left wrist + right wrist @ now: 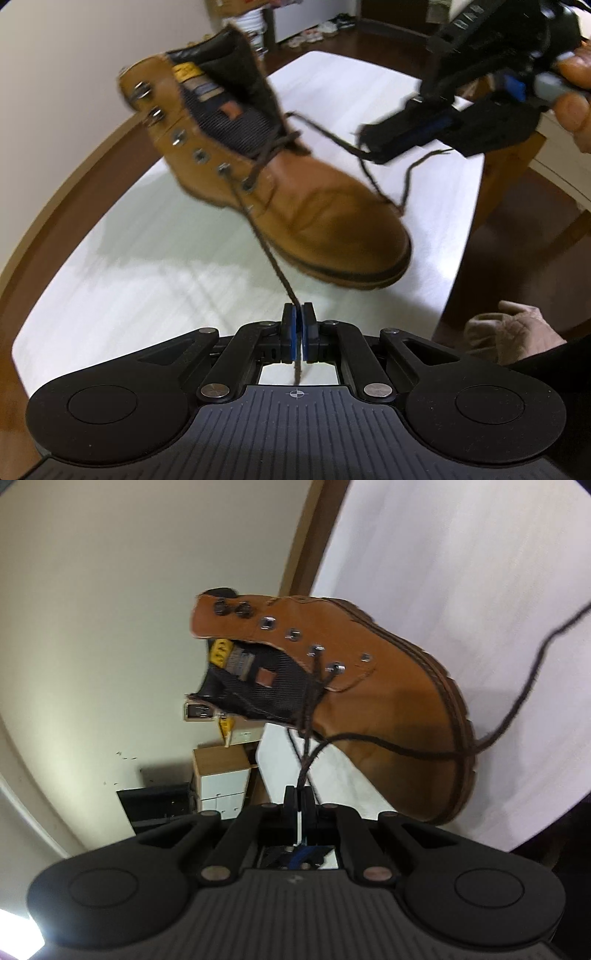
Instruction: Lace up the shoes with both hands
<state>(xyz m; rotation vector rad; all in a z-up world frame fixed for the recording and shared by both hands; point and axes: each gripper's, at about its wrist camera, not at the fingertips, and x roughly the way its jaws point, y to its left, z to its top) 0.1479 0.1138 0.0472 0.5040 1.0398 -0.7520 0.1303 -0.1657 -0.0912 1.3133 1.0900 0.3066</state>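
Note:
A tan leather boot [314, 206] with metal eyelets lies on the white table [129, 266], its picture blurred. A dark brown lace [266, 236] runs taut from a lower eyelet down into my left gripper [297, 314], whose blue pads are shut on it. The other lace strand [332, 138] leads from the tongue to my right gripper [369, 146] at the upper right, held by a hand [572, 103]. In the right wrist view the boot [388, 709] sits ahead, and the lace [306, 764] enters my right gripper [300, 794], pinched between its fingers.
The table's right edge [469, 229] drops to a dark wooden floor. A beige padded fabric [513, 332] lies by the lower right. Shoes [332, 26] stand on the floor far behind. A small wood-and-white cabinet [221, 775] stands against the wall.

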